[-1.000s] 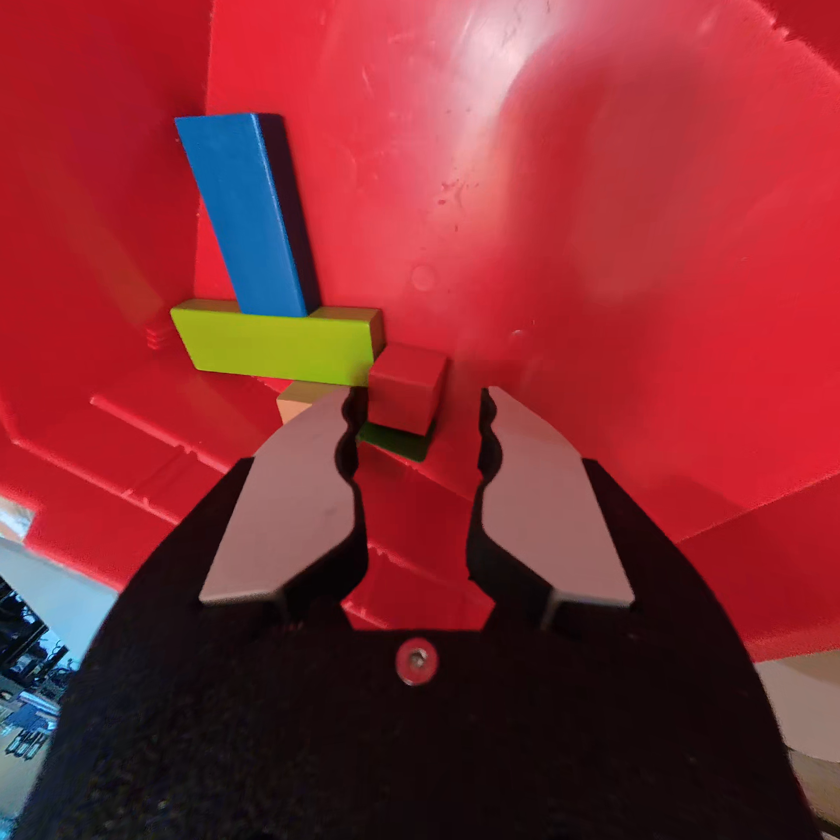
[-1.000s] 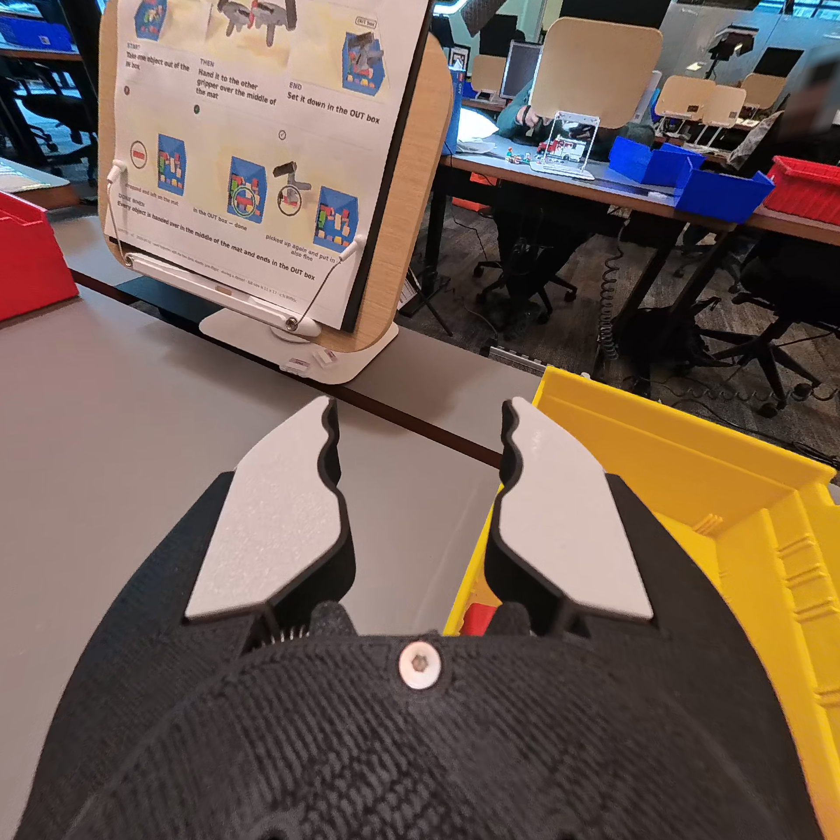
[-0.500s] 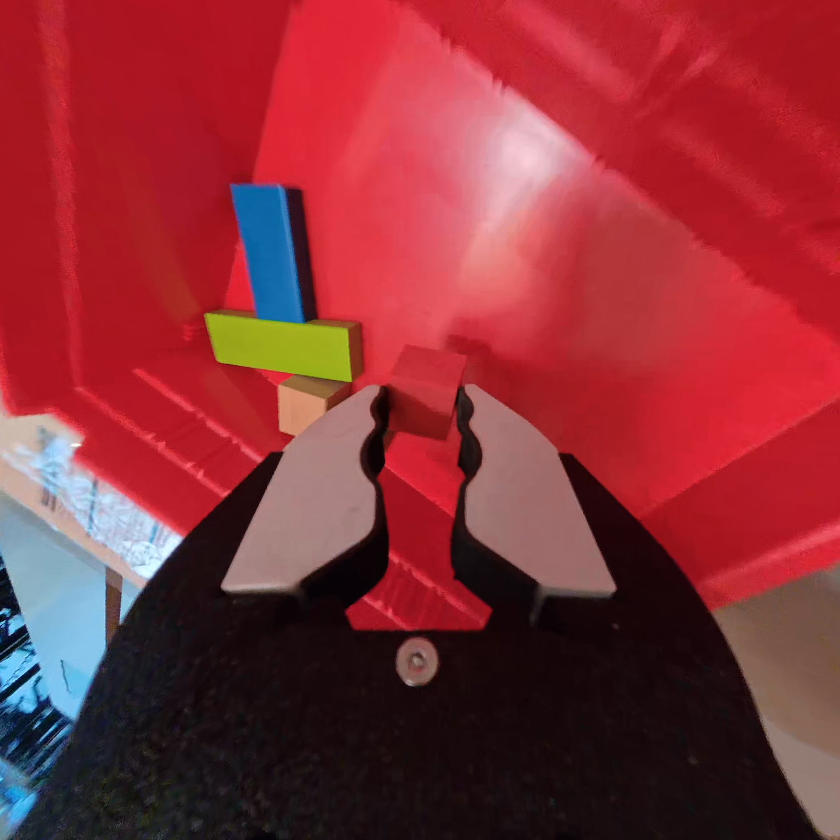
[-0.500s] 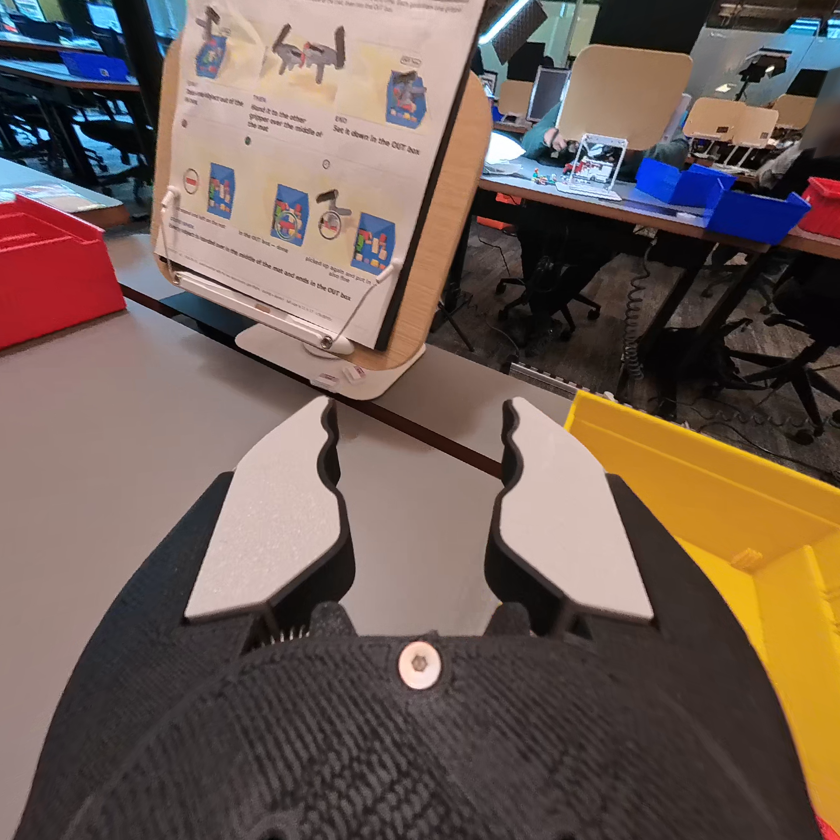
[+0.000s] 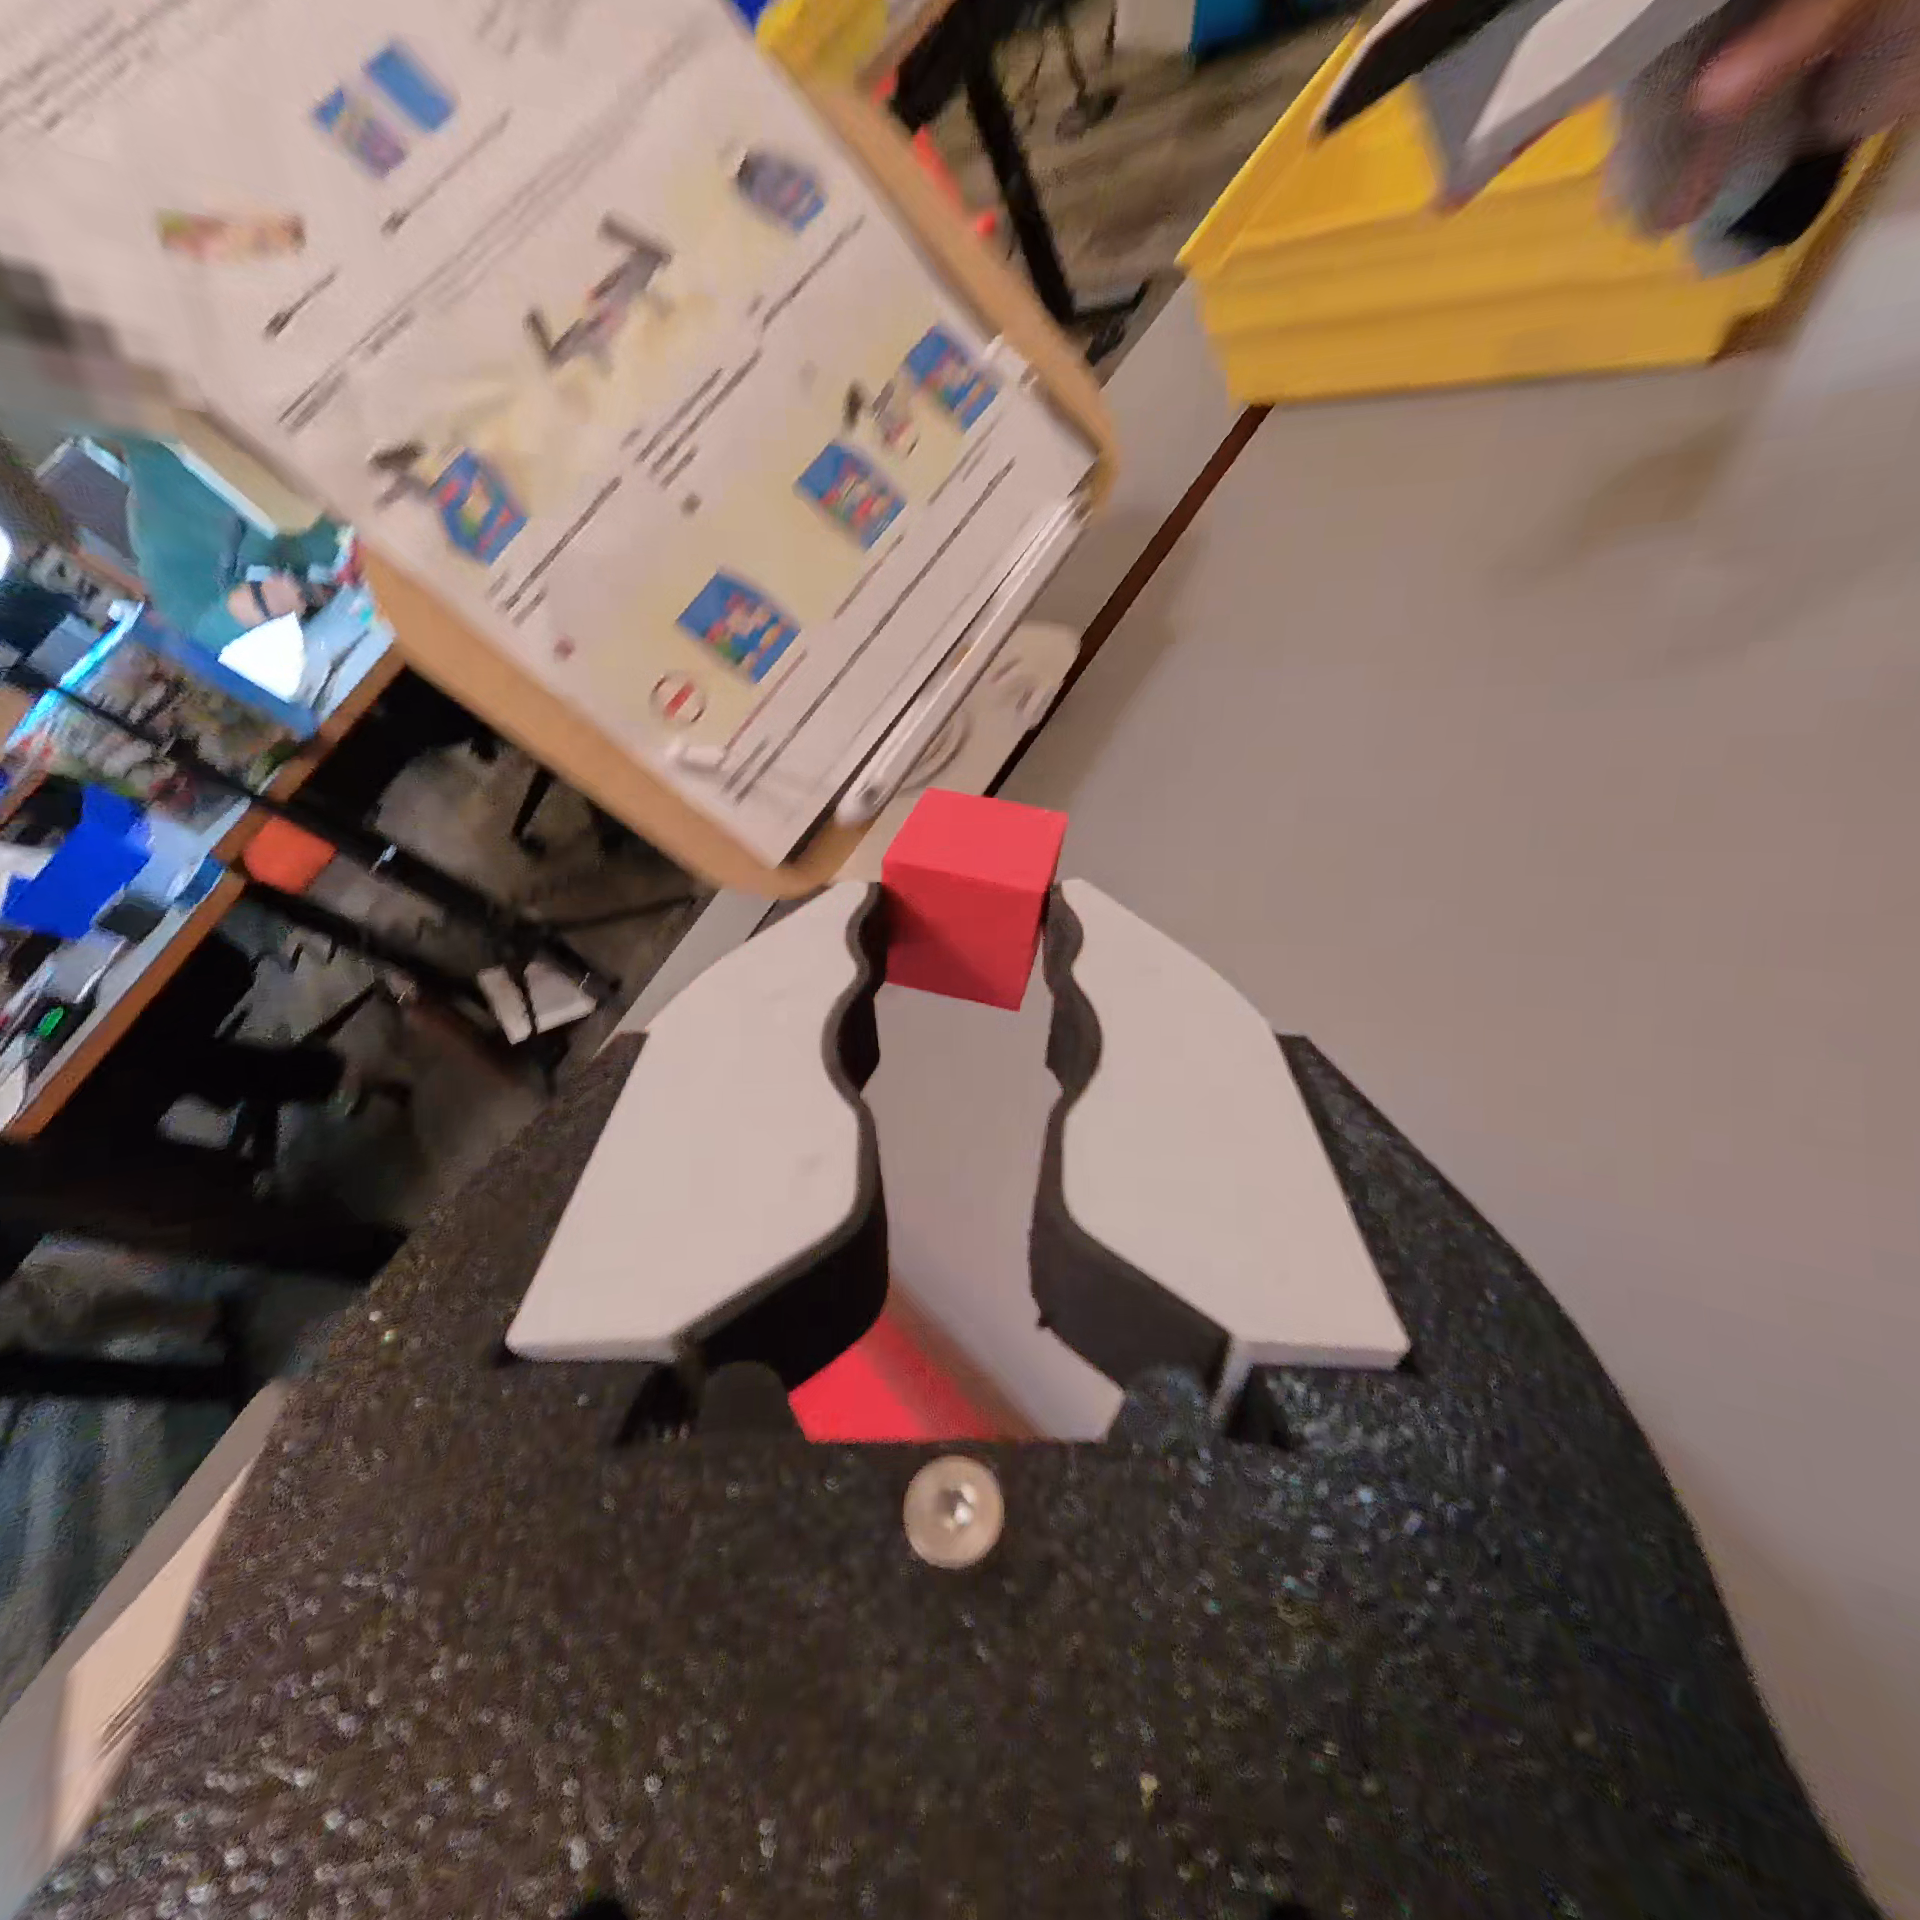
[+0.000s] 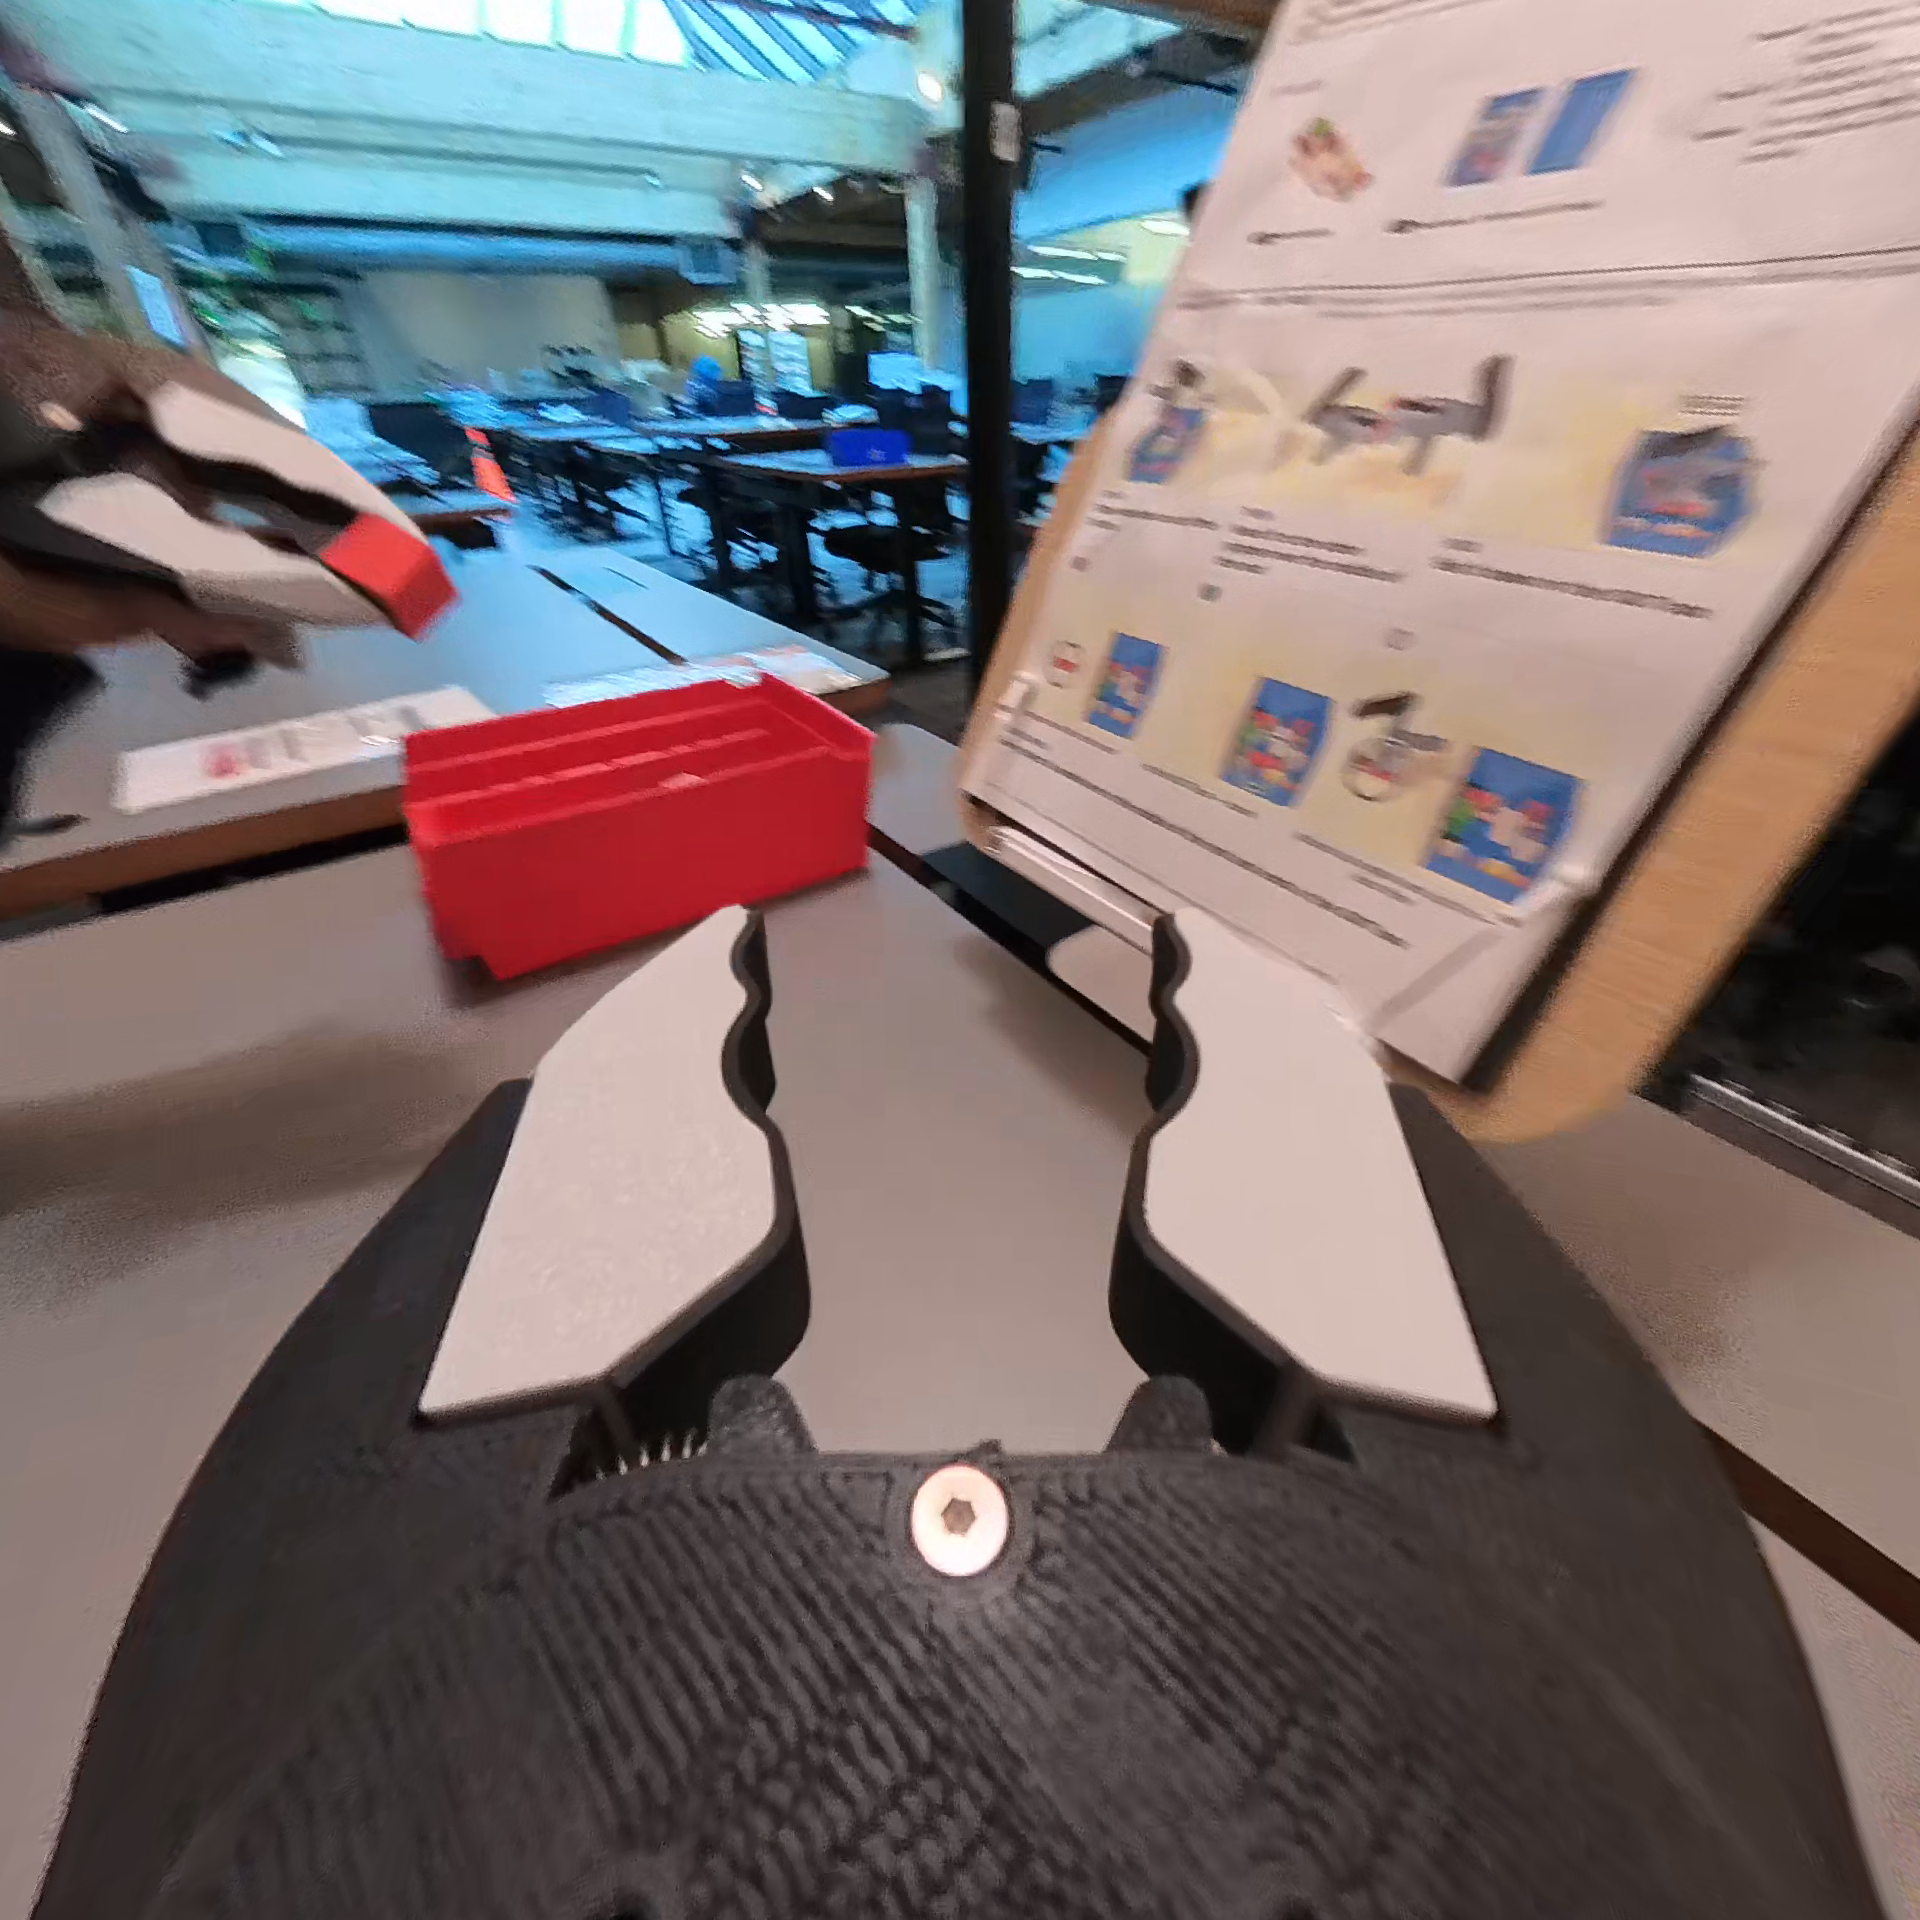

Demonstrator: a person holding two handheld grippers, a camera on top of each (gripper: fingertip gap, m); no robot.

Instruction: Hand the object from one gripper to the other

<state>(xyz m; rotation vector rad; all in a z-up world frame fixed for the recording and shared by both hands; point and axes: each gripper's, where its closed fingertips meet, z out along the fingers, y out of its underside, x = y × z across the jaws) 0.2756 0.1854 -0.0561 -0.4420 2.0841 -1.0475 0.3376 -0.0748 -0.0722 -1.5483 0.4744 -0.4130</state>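
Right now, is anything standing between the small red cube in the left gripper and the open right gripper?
Nothing visible: the small red cube in the left gripper is up in open air, left of the right gripper.

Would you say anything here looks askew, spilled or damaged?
Nothing stands out. The small red wooden cube sits gripped at the left gripper's fingertips, the right gripper hangs open over the grey table, and the red plastic bin stands upright.
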